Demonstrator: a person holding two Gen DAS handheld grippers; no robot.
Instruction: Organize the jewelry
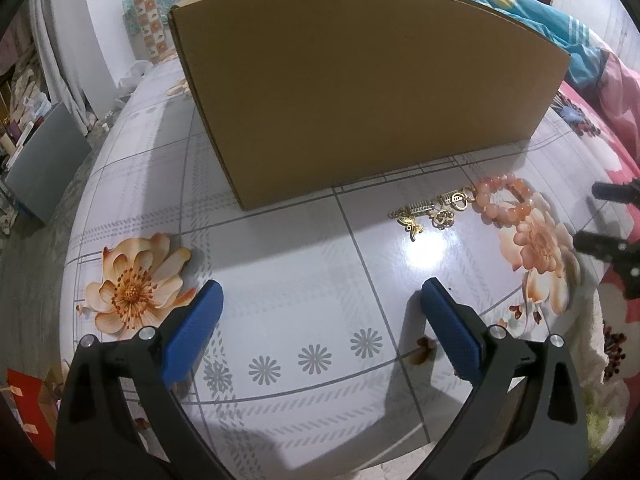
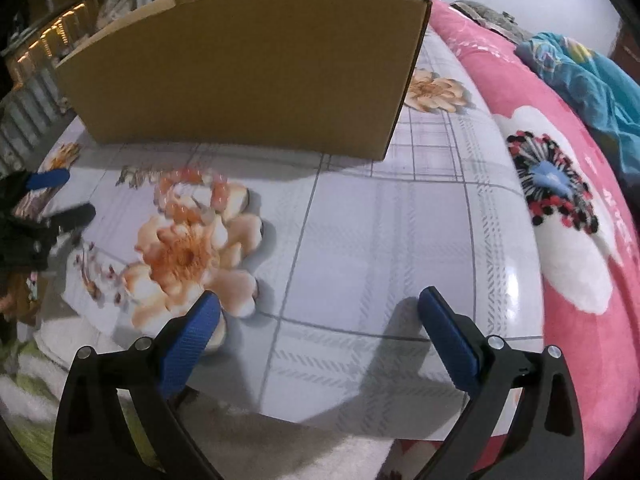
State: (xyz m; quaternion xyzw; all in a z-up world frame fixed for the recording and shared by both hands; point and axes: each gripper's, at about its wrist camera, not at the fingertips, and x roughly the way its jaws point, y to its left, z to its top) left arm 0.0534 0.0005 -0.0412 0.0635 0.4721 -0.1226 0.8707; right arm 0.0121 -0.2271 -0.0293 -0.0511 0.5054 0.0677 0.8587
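Note:
A peach bead bracelet lies on the flowered tablecloth just in front of the cardboard box, with a gold charm bracelet touching its left side. In the right wrist view the bead bracelet and the gold charms are blurred, left of centre. My left gripper is open over bare cloth, below and left of the jewelry, nothing between its blue pads. My right gripper is open too, with nothing in it, below and right of the bracelet. Each gripper shows at the other view's edge.
The tall cardboard box stands behind the jewelry, its inside hidden. A pink flowered blanket lies along the table's right side, with teal cloth behind. Shelves and a grey panel stand off the table's left edge.

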